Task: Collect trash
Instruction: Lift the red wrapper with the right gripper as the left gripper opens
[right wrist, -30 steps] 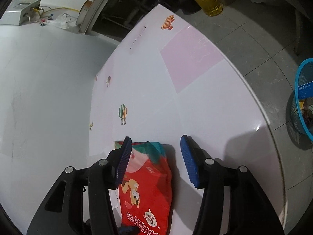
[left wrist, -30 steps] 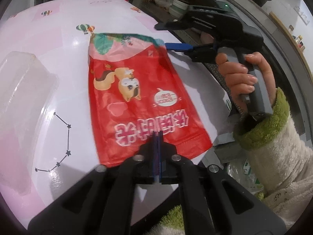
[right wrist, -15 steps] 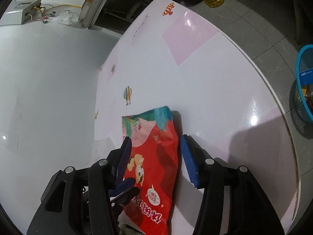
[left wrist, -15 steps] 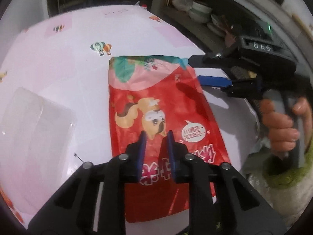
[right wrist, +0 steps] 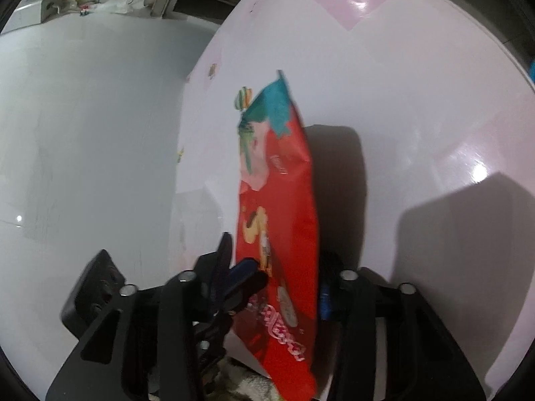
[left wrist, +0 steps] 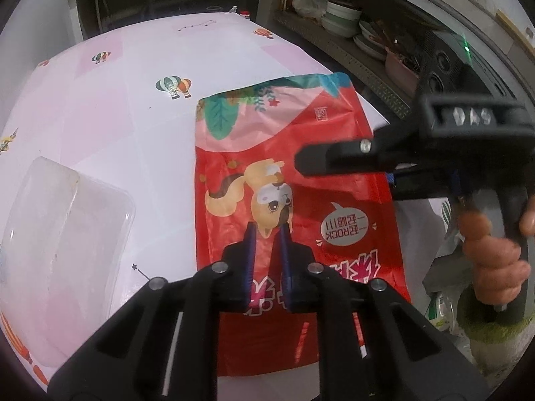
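A red snack bag [left wrist: 294,180] with a cartoon squirrel lies at the right side of the round pink-and-white table [left wrist: 133,77]. My left gripper [left wrist: 267,234] hovers over the bag's near half, jaws a little apart and empty. My right gripper [right wrist: 274,260] is open with the bag [right wrist: 281,207] between its fingers; the bag's right edge is lifted off the table. In the left wrist view the right gripper [left wrist: 384,167] straddles the bag's right edge, its lower finger mostly hidden behind the bag.
A clear plastic tray [left wrist: 63,234] lies on the table's left side. Shelves with bowls and dishes [left wrist: 344,23] stand beyond the table's far right edge. White wall and floor [right wrist: 83,133] show left of the table in the right wrist view.
My left gripper let go of the bag and moved forward over it. My right gripper moved in around the bag's right edge, which has risen off the table.
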Available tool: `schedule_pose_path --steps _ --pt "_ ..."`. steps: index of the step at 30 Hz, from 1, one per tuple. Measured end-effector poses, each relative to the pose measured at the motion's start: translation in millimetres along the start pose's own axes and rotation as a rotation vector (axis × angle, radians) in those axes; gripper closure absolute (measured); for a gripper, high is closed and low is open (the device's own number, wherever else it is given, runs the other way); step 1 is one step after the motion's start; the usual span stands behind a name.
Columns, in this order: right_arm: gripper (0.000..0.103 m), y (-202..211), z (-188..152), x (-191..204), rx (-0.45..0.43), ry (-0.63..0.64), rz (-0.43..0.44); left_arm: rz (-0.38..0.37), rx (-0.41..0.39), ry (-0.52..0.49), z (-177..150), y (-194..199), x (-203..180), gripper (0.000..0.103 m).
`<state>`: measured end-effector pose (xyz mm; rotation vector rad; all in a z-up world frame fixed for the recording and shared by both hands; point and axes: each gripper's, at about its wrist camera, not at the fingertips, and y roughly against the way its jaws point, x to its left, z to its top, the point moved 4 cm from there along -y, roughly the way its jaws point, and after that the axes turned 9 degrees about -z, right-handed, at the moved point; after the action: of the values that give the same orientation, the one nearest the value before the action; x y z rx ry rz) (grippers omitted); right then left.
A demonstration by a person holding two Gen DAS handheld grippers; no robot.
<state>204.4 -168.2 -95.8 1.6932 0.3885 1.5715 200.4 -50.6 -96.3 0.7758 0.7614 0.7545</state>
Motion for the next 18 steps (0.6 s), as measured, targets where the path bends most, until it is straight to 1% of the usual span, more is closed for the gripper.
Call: schedule_pose_path --steps 1,2,4,5,7,9,10,12,13,15,17,18 --pt "0.074 1 -3 -1 -0.005 -0.006 -0.006 -0.001 -0.003 0.001 -1 0 0 0.090" --pt "0.077 1 -6 -3 -0.011 -0.012 -0.013 -0.005 -0.006 0.003 -1 -1 1 0.090" --pt "0.091 1 -11 -6 -0.019 -0.010 -0.038 -0.028 -0.017 0.023 -1 0 4 0.090" --pt "0.092 2 -12 -9 -0.022 -0.010 -0.041 -0.042 -0.021 0.030 -2 2 4 0.090" --pt "0.097 3 -16 -10 -0.028 0.000 -0.050 -0.067 -0.041 0.030 -4 12 2 0.087" --pt "0.098 5 -18 -8 -0.038 0.021 -0.079 -0.079 -0.083 0.016 -7 30 0 0.069" --pt "0.098 7 -20 -8 -0.042 0.031 -0.092 -0.080 -0.106 0.008 -7 39 0 0.065" --pt "0.098 11 -19 -11 -0.046 0.039 -0.107 -0.067 -0.164 -0.002 -9 63 4 0.047" --pt "0.098 11 -17 -13 -0.047 0.041 -0.112 -0.050 -0.199 0.001 -9 79 9 0.043" --pt "0.098 13 -17 -15 -0.051 0.049 -0.125 -0.006 -0.256 0.019 -9 104 25 0.027" --pt "0.098 12 -17 -14 -0.052 0.052 -0.128 0.071 -0.302 0.051 -7 126 49 0.019" --pt "0.098 11 -17 -14 -0.053 0.053 -0.128 0.099 -0.309 0.066 -6 130 61 0.019"
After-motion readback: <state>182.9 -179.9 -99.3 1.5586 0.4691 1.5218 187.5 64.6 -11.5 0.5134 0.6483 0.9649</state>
